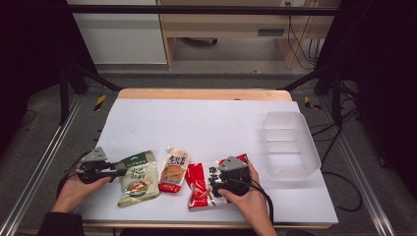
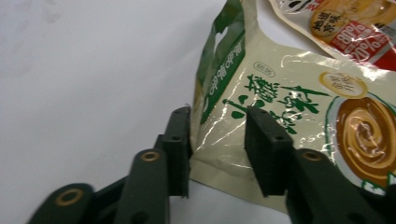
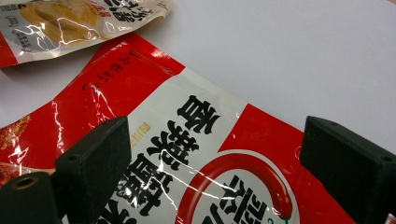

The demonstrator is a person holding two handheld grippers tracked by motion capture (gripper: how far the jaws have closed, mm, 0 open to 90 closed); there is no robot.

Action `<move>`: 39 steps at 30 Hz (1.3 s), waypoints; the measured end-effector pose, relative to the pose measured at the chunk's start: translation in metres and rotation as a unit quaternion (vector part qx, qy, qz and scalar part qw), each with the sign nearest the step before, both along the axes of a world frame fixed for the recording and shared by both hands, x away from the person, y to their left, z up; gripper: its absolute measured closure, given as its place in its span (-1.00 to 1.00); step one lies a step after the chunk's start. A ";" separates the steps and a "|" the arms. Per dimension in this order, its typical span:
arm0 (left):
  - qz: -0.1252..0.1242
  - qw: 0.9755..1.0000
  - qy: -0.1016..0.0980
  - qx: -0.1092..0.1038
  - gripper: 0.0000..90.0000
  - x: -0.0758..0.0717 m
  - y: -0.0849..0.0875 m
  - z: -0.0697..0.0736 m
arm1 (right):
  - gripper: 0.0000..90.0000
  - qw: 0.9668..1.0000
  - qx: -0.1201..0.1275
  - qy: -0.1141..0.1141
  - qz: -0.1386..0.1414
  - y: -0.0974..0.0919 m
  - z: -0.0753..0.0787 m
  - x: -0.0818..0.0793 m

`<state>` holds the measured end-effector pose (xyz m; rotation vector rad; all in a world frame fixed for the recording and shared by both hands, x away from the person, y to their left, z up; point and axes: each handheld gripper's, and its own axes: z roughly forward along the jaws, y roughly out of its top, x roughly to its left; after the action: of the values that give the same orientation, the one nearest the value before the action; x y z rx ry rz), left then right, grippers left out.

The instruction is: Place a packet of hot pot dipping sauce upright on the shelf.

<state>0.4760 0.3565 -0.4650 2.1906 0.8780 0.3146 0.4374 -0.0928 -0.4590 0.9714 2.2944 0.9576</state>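
Green-cream sauce pouch (image 1: 138,179) lay at 3 o'clock of the left gripper (image 1: 119,170), jaws parted astride its corner; right gripper (image 1: 219,185) spread wide over the red pouch (image 1: 198,187).

Left black two-jaw gripper (image 1: 119,169): grey three-cornered plate (image 1: 95,155), brass-ringed pivots (two seen). Dark sleeve (image 1: 61,224) on left forearm.

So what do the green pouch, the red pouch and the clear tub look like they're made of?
Green pouch: likely glossy plastic film; it creases and throws sharp glints.
Red pouch: the same sort of shiny printed film, wrinkled with bright highlights.
Tub: apparently thin, frosted, translucent plastic; the white table shows through its walls.
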 end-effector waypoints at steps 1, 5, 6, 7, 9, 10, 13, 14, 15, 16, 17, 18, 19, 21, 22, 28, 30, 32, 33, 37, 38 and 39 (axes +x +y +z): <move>0.005 1.000 0.001 0.003 0.56 0.000 0.000 0.000 | -0.79 1.000 0.000 0.000 0.000 0.000 0.000 0.000; 0.017 1.000 -0.002 0.011 0.89 0.002 0.001 0.003 | -0.79 1.000 -0.003 -0.001 0.001 0.001 0.000 0.000; 0.017 1.000 -0.003 0.011 0.94 0.002 0.002 0.005 | -0.79 1.000 -0.004 -0.001 0.001 0.001 0.000 0.000; 0.023 1.000 -0.002 0.007 0.97 0.001 0.004 0.008 | -0.79 1.000 -0.004 -0.001 0.002 0.001 0.000 0.000; 0.024 1.000 -0.004 0.002 0.99 0.000 0.006 0.013 | -0.79 1.000 -0.005 -0.001 0.001 0.001 0.000 0.000; 0.024 1.000 -0.004 0.002 0.99 0.000 0.006 0.013 | -0.79 1.000 -0.005 -0.001 0.001 0.001 0.000 0.000; 0.033 0.999 -0.013 -0.010 1.00 -0.007 0.012 0.027 | -0.79 1.000 -0.005 0.000 0.000 0.000 0.000 0.000; 0.033 0.999 -0.019 -0.023 1.00 -0.011 0.015 0.035 | -0.79 1.000 -0.005 -0.001 0.000 0.000 0.000 0.000; 0.032 0.999 -0.021 -0.027 1.00 -0.014 0.015 0.042 | -0.79 1.000 -0.004 -0.001 -0.001 0.000 0.000 0.000; 0.029 0.999 -0.025 -0.027 1.00 -0.016 0.015 0.046 | -0.79 1.000 -0.004 -0.001 0.000 -0.001 0.000 0.000; 0.026 0.999 -0.028 -0.028 1.00 -0.020 0.015 0.052 | -0.79 1.000 -0.004 -0.001 -0.001 -0.001 0.000 0.000; 0.020 0.999 -0.033 -0.031 1.00 -0.024 0.015 0.060 | -0.79 1.000 -0.005 -0.001 0.000 -0.001 0.001 0.000; 0.020 0.999 -0.033 -0.031 1.00 -0.024 0.015 0.060 | -0.79 1.000 -0.005 -0.001 0.000 -0.001 0.001 0.000; 0.013 0.998 -0.048 -0.039 1.00 -0.034 0.013 0.078 | -0.79 1.000 -0.005 -0.001 0.000 -0.001 0.001 0.000; 0.013 0.998 -0.048 -0.039 1.00 -0.034 0.013 0.078 | -0.79 1.000 -0.005 -0.001 0.000 -0.001 0.001 0.000; -0.022 0.996 -0.080 -0.020 1.00 -0.054 0.006 0.113 | -0.78 1.000 -0.007 0.002 0.000 -0.001 0.001 0.000; -0.035 0.996 -0.083 -0.011 1.00 -0.058 0.002 0.120 | -0.79 1.000 -0.006 0.002 0.003 -0.001 0.001 0.000; -0.035 0.995 -0.091 -0.003 1.00 -0.061 -0.003 0.124 | -0.79 1.000 -0.009 -0.001 0.006 0.000 0.000 -0.001; -0.036 0.995 -0.092 -0.001 1.00 -0.061 -0.004 0.126 | -0.79 1.000 -0.008 -0.001 0.006 0.000 0.000 -0.001; -0.036 0.994 -0.100 0.000 1.00 -0.064 -0.007 0.132 | -0.79 1.000 -0.007 -0.003 0.012 0.001 0.001 -0.002; -0.029 0.994 -0.106 -0.007 1.00 -0.065 -0.009 0.133 | -0.80 1.000 -0.007 -0.005 0.015 0.001 0.002 -0.003; -0.028 0.994 -0.109 -0.006 1.00 -0.064 -0.009 0.134 | -0.81 1.000 -0.007 -0.009 0.028 0.002 0.002 -0.004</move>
<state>0.4119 0.3479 -0.3312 2.1182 0.6948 0.5091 0.4335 -0.0912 -0.4569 0.8946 2.3214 0.9663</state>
